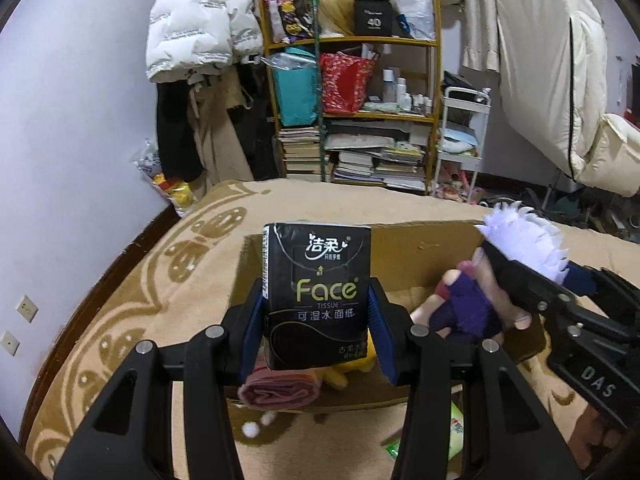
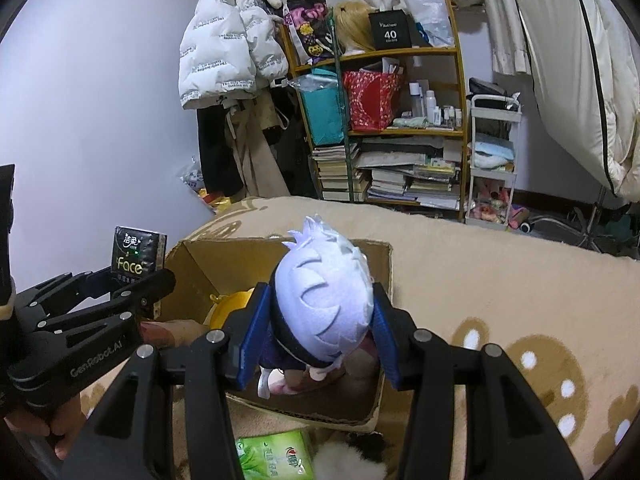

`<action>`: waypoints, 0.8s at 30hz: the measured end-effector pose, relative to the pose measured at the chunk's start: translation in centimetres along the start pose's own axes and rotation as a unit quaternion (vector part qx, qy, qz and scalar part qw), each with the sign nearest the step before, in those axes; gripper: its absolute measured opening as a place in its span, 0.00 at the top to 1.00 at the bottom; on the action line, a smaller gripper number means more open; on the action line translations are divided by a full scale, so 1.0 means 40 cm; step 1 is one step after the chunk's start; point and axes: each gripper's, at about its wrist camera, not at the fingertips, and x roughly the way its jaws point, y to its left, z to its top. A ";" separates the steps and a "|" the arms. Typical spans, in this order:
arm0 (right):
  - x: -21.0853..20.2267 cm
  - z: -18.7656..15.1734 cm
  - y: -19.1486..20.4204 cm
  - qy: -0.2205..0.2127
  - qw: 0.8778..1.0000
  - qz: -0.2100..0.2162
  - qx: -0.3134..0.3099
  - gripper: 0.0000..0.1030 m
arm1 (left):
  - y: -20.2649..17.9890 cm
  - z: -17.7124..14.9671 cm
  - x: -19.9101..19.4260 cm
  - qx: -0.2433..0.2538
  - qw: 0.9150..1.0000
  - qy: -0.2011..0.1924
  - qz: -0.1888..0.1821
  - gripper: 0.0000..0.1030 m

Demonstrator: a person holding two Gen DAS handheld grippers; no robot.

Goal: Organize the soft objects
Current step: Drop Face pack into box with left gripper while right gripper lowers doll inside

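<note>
My left gripper (image 1: 318,320) is shut on a black "Face" tissue pack (image 1: 318,292) and holds it upright above the near left part of an open cardboard box (image 1: 416,252). My right gripper (image 2: 318,332) is shut on a plush doll with white-lilac hair (image 2: 324,292) and holds it over the box (image 2: 192,272). The doll (image 1: 520,240) and right gripper (image 1: 504,276) show at the right of the left wrist view. The left gripper (image 2: 138,280) with the tissue pack (image 2: 136,256) shows at the left of the right wrist view. A yellow plush (image 2: 232,304) and a rolled pink cloth (image 1: 280,388) lie in the box.
The box sits on a beige patterned blanket (image 2: 500,280) on a bed. A green tissue pack (image 2: 276,456) and a fluffy white-and-black item (image 2: 352,456) lie in front of the box. A cluttered shelf (image 1: 360,100), hanging coats (image 1: 200,20) and a white cart (image 1: 460,140) stand beyond the bed.
</note>
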 end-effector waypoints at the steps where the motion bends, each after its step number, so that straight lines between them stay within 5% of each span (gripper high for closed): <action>1: 0.002 -0.001 0.000 0.001 1.000 0.000 0.000 0.50 | -0.001 0.001 0.001 0.001 1.000 0.001 -0.002 0.55; 8: 0.012 -0.002 0.007 0.009 1.000 0.006 -0.009 0.47 | -0.003 0.003 0.023 -0.001 1.000 0.021 -0.009 0.53; 16: 0.017 -0.010 0.006 0.020 1.000 0.013 -0.008 0.47 | 0.017 0.001 0.034 -0.008 0.999 0.031 0.013 0.26; 24: -0.006 -0.006 -0.002 0.015 1.000 0.024 -0.003 0.40 | 0.035 0.002 0.013 -0.015 0.999 0.030 0.024 0.18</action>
